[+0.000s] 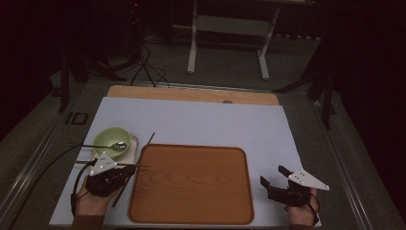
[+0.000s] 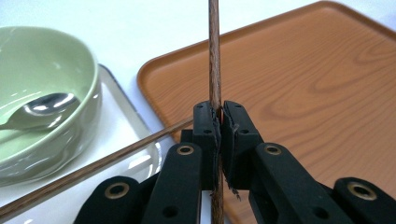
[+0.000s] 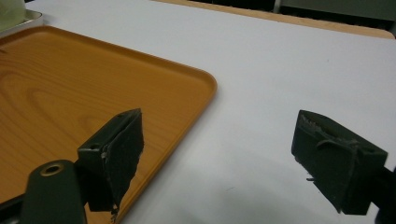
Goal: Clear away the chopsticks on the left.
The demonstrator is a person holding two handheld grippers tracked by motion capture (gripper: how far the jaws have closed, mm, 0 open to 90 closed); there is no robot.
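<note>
Wooden chopstick (image 2: 214, 56) sits pinched in the left hand-held gripper (image 2: 219, 122), beside the orange tray (image 2: 299, 88); a level carry would land it flat. Right hand-held gripper (image 3: 217, 154) waits spread over the desk (image 3: 280, 70).

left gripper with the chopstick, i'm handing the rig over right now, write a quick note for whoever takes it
Left gripper: shut on one thin dark wooden chopstick, held at the left edge of the orange-brown wooden tray.
Right gripper: open, holding nothing, on the white table cover right of the tray.
Second dark wooden chopstick: lying beside the held one, across the small clear dish that carries the pale green bowl with the metal spoon in it.
Done: one chopstick gripped.
Left: probably set it on the tray, which has nothing on it, then the other pieces.
</note>
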